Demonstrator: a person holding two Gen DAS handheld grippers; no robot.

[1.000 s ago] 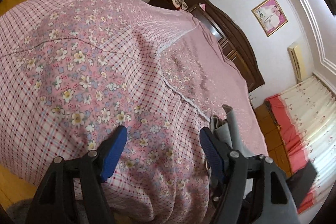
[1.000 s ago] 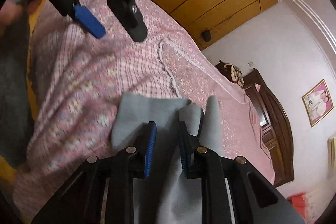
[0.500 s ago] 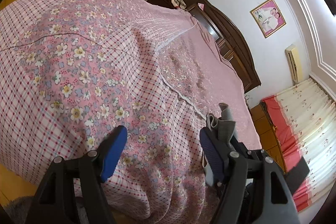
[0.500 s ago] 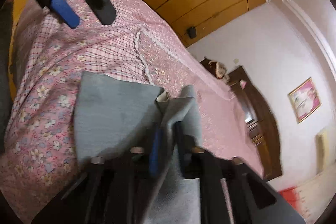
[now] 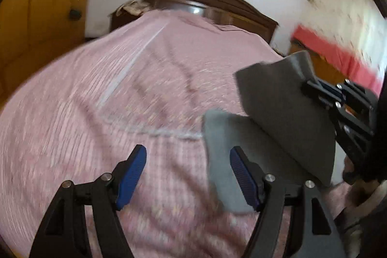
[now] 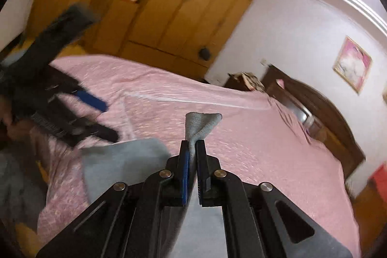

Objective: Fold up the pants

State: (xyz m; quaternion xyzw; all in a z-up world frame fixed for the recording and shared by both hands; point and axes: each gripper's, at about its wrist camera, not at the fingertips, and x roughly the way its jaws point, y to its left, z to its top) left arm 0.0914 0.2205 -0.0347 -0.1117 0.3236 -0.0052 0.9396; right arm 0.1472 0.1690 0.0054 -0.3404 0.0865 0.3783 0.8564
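1. Gripping a pinched fold of the grey pants (image 6: 202, 123), the right gripper (image 6: 192, 151) has just been closing; its blue pads are now clamped on the cloth, which sticks up beyond the tips.
2. The left gripper (image 5: 187, 171) stands released, nothing between its ribbed blue pads (image 5: 131, 173); the pants' edge lies just behind its right-hand finger.
3. The left wrist view is blurred, so the weave of the pink bedspread (image 5: 121, 88) cannot be made out.
4. Only the left view shows the raised flap hanging from the right gripper above the portion lying on the bed; the right view cuts the garment off beneath its own fingers.
5. The pants look soft, matte and fleece-like.
6. A dark wooden headboard (image 6: 321, 108) curves behind the bed.
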